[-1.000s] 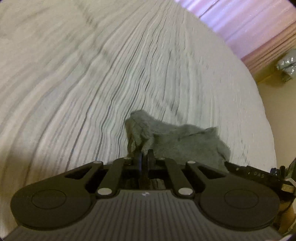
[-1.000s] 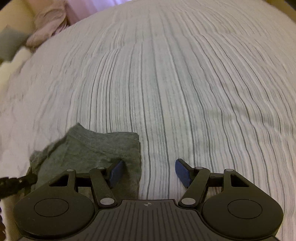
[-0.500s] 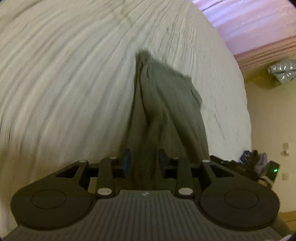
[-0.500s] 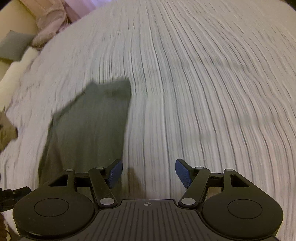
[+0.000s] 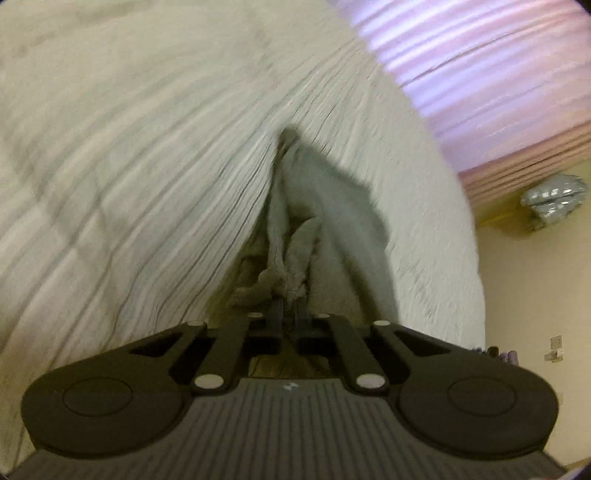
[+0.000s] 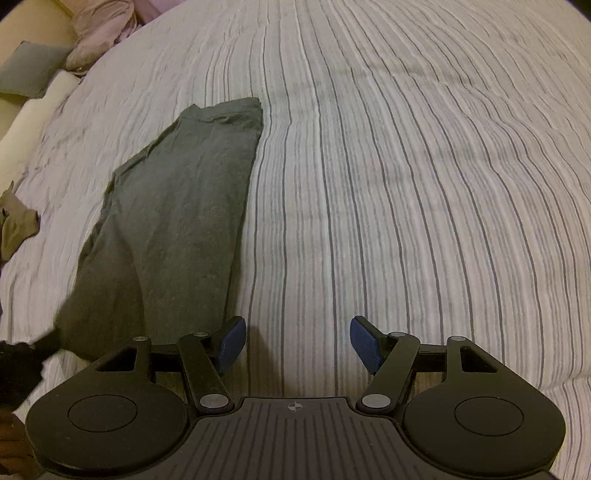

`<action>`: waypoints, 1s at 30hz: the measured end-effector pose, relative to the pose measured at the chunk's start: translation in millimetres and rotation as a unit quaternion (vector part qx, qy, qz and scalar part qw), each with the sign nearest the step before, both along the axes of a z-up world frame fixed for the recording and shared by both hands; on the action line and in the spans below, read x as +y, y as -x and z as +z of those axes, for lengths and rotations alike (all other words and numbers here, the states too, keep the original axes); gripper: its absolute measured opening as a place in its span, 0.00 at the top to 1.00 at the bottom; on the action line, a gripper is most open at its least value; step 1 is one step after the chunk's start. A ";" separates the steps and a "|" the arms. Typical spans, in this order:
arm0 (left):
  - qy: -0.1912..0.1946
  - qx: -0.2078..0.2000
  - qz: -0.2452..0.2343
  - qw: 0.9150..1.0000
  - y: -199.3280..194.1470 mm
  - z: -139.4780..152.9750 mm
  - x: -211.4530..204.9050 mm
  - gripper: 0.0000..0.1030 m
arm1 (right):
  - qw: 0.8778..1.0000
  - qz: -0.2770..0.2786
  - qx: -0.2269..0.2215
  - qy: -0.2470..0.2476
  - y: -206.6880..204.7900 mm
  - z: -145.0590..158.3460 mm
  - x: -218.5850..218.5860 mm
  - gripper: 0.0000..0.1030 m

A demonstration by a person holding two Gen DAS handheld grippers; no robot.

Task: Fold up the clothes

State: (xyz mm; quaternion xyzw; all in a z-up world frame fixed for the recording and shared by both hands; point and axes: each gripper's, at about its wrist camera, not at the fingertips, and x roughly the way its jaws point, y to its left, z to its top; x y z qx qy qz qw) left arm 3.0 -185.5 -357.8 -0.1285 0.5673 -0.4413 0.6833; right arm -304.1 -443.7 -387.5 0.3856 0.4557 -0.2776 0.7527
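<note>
A grey garment (image 6: 177, 206) lies stretched out long on the striped bedspread (image 6: 388, 184). In the left wrist view the same garment (image 5: 325, 206) runs away from me, blurred by motion. My left gripper (image 5: 289, 308) is shut on a bunched end of the garment and holds it raised off the bed. My right gripper (image 6: 297, 341) is open and empty, low over the bedspread just right of the garment's near end. Its blue pads (image 6: 231, 343) touch nothing.
An olive-brown piece of clothing (image 6: 16, 225) lies at the left edge of the bed. Pillows and a pink bundle (image 6: 99, 33) sit at the far left corner. Pink curtains (image 5: 480, 74) and a yellow wall lie beyond the bed's right edge.
The left gripper opened half a second ago and has shut again on the garment's end. The garment, bunched a second ago, now lies pulled out long. The right gripper stays open.
</note>
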 end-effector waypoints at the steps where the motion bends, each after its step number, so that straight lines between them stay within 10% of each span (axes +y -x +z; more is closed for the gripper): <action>1: 0.003 -0.013 0.005 1.000 3.3 1.2 3.5 0.98 | 1.000 0.003 0.001 0.001 0.4 -0.2 2.0 0.35; 9: -0.034 -0.016 0.040 0.998 15.6 -13.9 6.5 0.93 | 0.999 0.033 0.009 0.015 -1.9 -0.8 11.4 0.35; 16: -0.066 -0.102 -0.039 0.992 20.0 9.5 -6.5 0.85 | 0.999 0.029 0.010 0.012 5.0 3.3 13.8 0.35; 26: -0.010 -0.195 -0.058 0.979 33.2 25.8 -6.2 1.00 | 0.999 0.038 0.015 0.020 4.6 4.1 20.1 0.35; 30: -0.046 -0.187 -0.054 0.980 32.1 10.3 1.5 1.00 | 0.999 0.042 0.022 0.023 2.2 2.1 21.7 0.35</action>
